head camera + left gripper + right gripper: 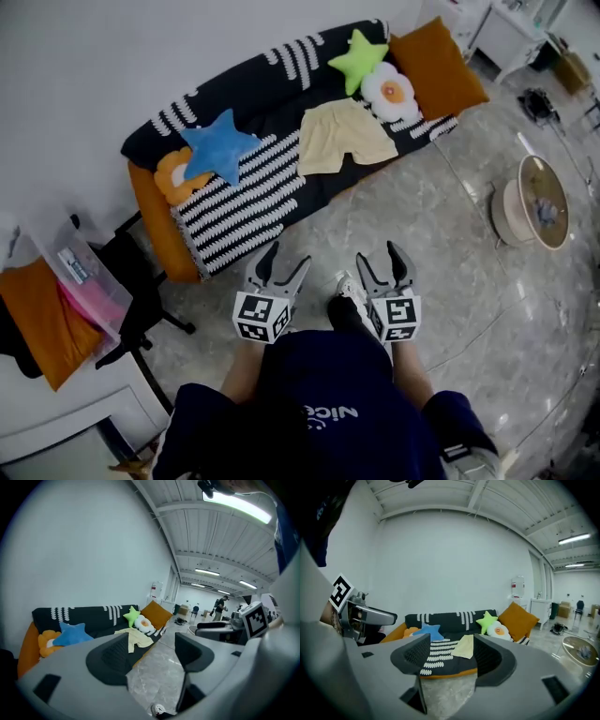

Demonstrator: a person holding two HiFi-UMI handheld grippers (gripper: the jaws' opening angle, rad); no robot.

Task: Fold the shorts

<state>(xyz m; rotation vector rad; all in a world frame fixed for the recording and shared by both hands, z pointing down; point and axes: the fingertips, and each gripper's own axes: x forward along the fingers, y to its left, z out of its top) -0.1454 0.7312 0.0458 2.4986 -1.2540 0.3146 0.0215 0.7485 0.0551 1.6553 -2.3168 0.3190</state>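
Note:
Pale yellow shorts [343, 135] lie spread flat on the black-and-white striped sofa cover [253, 202], right of middle. They also show as yellow shorts [133, 638] in the left gripper view and yellow shorts [465, 646] in the right gripper view. My left gripper [278, 266] and right gripper [382, 262] hang side by side over the marble floor, well short of the sofa's front edge. Both stand open with nothing between their fingers.
On the sofa lie a blue star cushion [218, 144], an orange flower cushion [173, 174], a green star cushion [357, 58], a fried-egg cushion [391, 93] and an orange pillow [437, 67]. A black chair [136, 281] and clear box stand left; a round basket [532, 201] sits right.

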